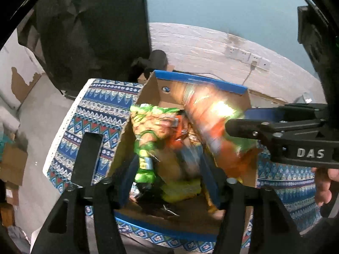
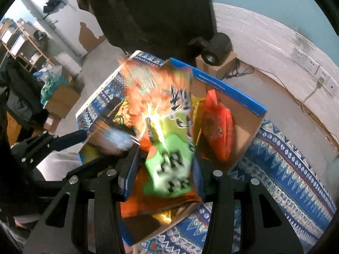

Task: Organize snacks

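Observation:
An open cardboard box (image 1: 211, 86) with blue edging stands on a patterned blue cloth and holds several snack bags. My right gripper (image 2: 165, 169) is shut on a large orange and green snack bag (image 2: 167, 127), held over the box; the bag is blurred and also shows in the left wrist view (image 1: 214, 122), where the right gripper (image 1: 237, 127) reaches in from the right. My left gripper (image 1: 167, 182) hovers over the box, its jaws apart around a green snack bag (image 1: 146, 146); whether it grips the bag is unclear. The left gripper also shows in the right wrist view (image 2: 70, 139).
A red-orange net bag (image 2: 218, 127) leans against the box's right wall (image 2: 247, 127). A black rectangular object (image 1: 86, 158) lies on the cloth (image 1: 99, 110) left of the box. A dark chair (image 2: 152, 10) stands behind. Wall sockets (image 1: 247, 57) and cardboard boxes (image 2: 61, 99) lie beyond.

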A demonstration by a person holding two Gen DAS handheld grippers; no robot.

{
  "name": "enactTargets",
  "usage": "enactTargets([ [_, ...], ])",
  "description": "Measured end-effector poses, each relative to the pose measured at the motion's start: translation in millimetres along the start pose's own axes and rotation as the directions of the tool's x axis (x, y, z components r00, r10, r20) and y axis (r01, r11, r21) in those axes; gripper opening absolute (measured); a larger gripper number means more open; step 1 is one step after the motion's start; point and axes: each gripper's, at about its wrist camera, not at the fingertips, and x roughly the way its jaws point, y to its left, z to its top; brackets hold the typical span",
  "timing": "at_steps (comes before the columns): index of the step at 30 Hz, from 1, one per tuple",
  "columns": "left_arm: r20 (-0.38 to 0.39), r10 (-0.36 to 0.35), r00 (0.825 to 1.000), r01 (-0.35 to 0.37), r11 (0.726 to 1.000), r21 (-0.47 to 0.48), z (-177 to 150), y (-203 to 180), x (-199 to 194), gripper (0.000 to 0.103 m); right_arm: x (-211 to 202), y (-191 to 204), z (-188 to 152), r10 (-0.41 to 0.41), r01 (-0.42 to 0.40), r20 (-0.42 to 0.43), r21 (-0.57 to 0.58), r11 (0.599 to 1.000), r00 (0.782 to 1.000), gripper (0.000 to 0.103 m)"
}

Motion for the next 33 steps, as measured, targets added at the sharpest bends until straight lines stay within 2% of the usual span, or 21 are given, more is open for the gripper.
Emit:
enactTargets([
  [2,0.005,0.018,1.0,-0.018,1.0,-0.003,0.3,0.9,-0.8,0.074,-0.2,0.2,0.3,-0.003,0.003,0.004,0.006,1.0,1.0,0.059],
  [7,0.012,0.022,1.0,-0.022,1.0,0.001,0.3,1.2,-9.0,0.08,-7.0,-0.6,-3.8,-0.031,0.031,0.012,0.016,0.999,0.999,0.06],
  [14,0.045,0.016,0.999,-0.017,1.0,0.026,1.3,-2.3,-27.7,0.081,-29.9,5.1,-13.5,-0.098,0.098,0.047,-0.004,0.995,0.994,0.068],
  [18,0.066,-0.003,0.998,0.001,0.999,0.034,0.3,-4.8,-40.3,0.083,-45.1,8.6,-21.2,-0.126,0.127,0.07,-0.011,0.992,0.99,0.069],
  [20,0.081,-0.004,0.997,0.001,0.999,0.039,-1.0,-5.5,-46.2,0.087,-53.0,9.0,-25.6,-0.145,0.147,0.082,-0.016,0.989,0.986,0.069],
  [28,0.135,-0.008,0.991,0.0,0.998,0.056,-7.1,-10.8,-70.6,0.088,-85.2,14.7,-47.9,-0.19,0.193,0.139,-0.01,0.981,0.972,0.071],
  [33,0.134,-0.035,0.99,0.025,0.996,0.082,-10.9,-23.1,-76.9,0.088,-102.3,12.0,-60.9,-0.207,0.21,0.176,-0.002,0.978,0.962,0.071],
])
